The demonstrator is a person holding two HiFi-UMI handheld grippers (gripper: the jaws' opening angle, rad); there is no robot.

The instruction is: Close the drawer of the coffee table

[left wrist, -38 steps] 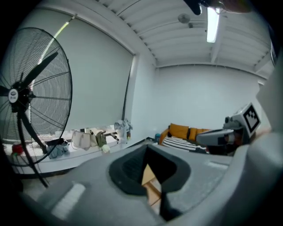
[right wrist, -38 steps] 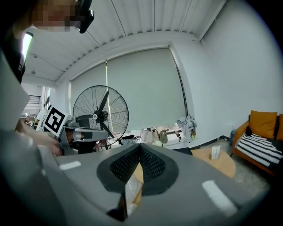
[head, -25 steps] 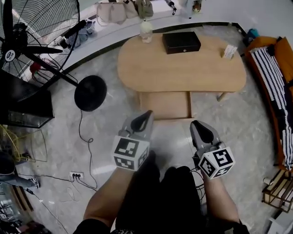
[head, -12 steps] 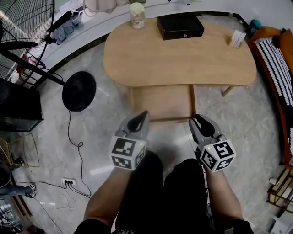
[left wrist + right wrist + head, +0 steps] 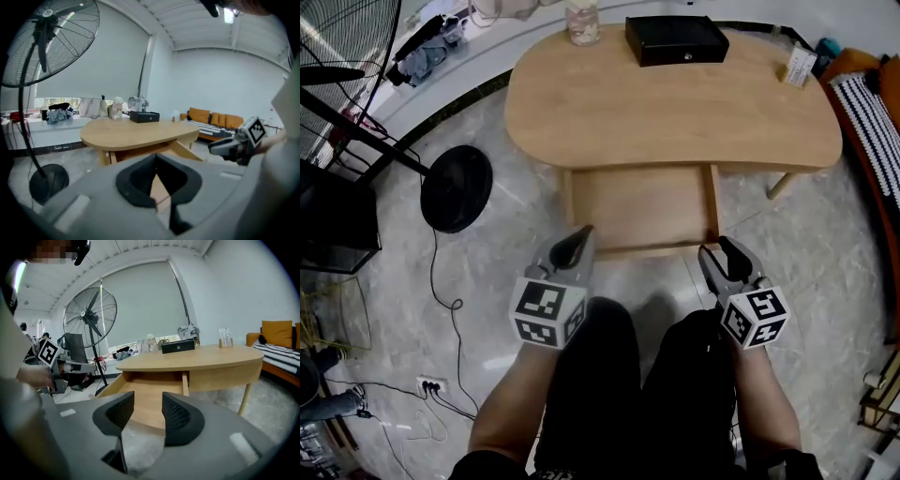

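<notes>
Drawer (image 5: 642, 208) still out at 6 o'clock under tabletop (image 5: 675, 108), now closer vs earlier. Left claw (image 5: 580, 234) clenched, empty; right claw (image 5: 727, 251) has just been opening, nothing btwn; both near drawer front

Coffee table (image 5: 675, 103) mid-floor; drawer (image 5: 642, 211) juts from its near side, below top. On top, along far edge: jar (image 5: 582, 23) at left, box (image 5: 677, 39) just right of it; card stand (image 5: 799, 67) at right end, well apart. Fan base (image 5: 457, 187) on floor left of table, cable (image 5: 441, 281) trailing nearward; power strip (image 5: 430, 385) on floor at near left. Sofa (image 5: 872, 103) right of table. Left gripper (image 5: 579, 239) just before drawer's front left corner, right gripper (image 5: 727, 253) just before front right corner. Person's legs (image 5: 637, 394) nearer, between both.
</notes>
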